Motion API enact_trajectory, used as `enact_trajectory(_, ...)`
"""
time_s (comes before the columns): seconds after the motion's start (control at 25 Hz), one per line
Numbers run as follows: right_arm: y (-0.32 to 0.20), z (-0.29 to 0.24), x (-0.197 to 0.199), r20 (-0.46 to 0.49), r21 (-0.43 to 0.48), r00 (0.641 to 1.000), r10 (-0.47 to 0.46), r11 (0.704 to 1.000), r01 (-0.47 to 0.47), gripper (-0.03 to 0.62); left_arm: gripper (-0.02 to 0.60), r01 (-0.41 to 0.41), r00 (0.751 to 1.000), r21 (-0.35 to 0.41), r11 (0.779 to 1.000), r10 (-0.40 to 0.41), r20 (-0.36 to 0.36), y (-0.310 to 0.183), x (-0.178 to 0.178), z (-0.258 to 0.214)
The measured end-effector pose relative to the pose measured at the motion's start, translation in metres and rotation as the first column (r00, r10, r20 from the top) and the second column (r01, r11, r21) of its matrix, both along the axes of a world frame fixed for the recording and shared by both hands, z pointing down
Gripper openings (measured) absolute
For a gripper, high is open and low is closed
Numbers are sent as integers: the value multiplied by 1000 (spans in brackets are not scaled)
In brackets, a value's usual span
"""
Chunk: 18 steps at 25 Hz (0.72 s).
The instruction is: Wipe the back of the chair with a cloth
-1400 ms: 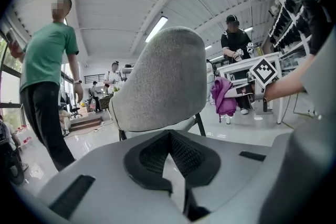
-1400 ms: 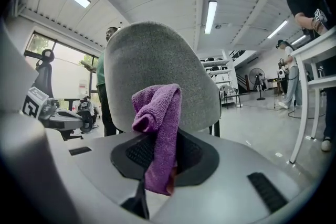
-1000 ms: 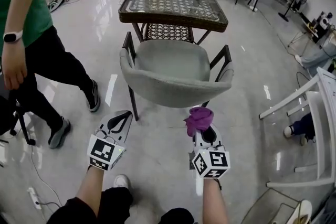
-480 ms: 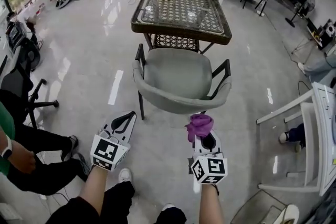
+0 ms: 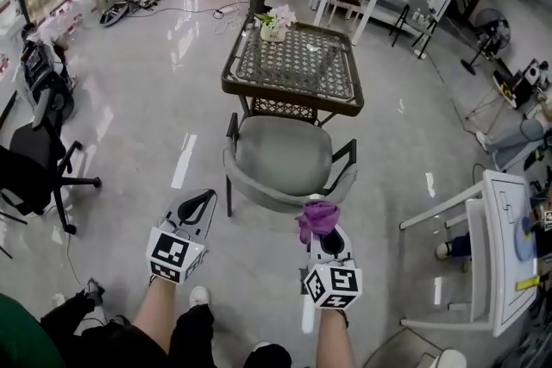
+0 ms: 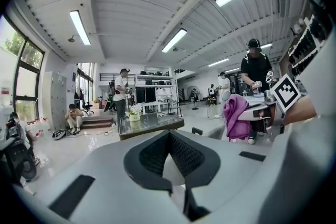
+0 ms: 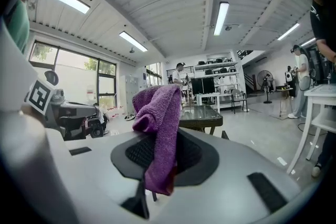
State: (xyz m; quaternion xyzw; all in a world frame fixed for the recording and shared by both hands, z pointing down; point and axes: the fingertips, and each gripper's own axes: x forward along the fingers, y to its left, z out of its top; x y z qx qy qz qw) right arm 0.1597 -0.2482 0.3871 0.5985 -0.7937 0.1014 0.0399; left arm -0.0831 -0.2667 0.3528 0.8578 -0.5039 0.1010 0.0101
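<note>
Cloth (image 5: 317, 218) clenched in right gripper (image 5: 323, 228) jaws; left gripper (image 5: 202, 199) jaws pressed together; chair (image 5: 285, 159) just ahead.

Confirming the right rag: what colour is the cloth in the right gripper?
Purple cloth, clearest in right gripper view.

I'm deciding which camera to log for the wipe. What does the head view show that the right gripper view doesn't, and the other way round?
Only the head view shows the grey seat and curved back of the chair, with the back nearest the person. Only the right gripper view shows the ceiling lights and, close up, the jaws of the right tool shut on the cloth. Both show the purple cloth and the glass-topped table beyond it.
</note>
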Motion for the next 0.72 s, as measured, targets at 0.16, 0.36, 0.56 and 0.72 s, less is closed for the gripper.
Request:
enact_trajectory(0.16, -2, -44, -3, 29, 14, 1000, -1, 1000, 1, 92, 8, 32, 999, 21, 999, -32, -9, 1, -13, -42)
enact_trajectory(0.36, 2, -94, -1, 30, 18, 1000, -6, 1000, 5, 92, 9, 64, 998, 27, 998, -64, -7, 14, -23, -88)
enact_trajectory(0.56, 17, -147, 0, 15, 8, 1000, -14, 1000, 14, 92, 9, 98, 995, 40, 994, -96, -40, 32, -37, -147)
enact_trajectory(0.72, 28, -187, 0, 2, 19, 1000, -24, 1000, 24, 92, 9, 107, 994, 65, 992, -104, -39, 41, -38, -191)
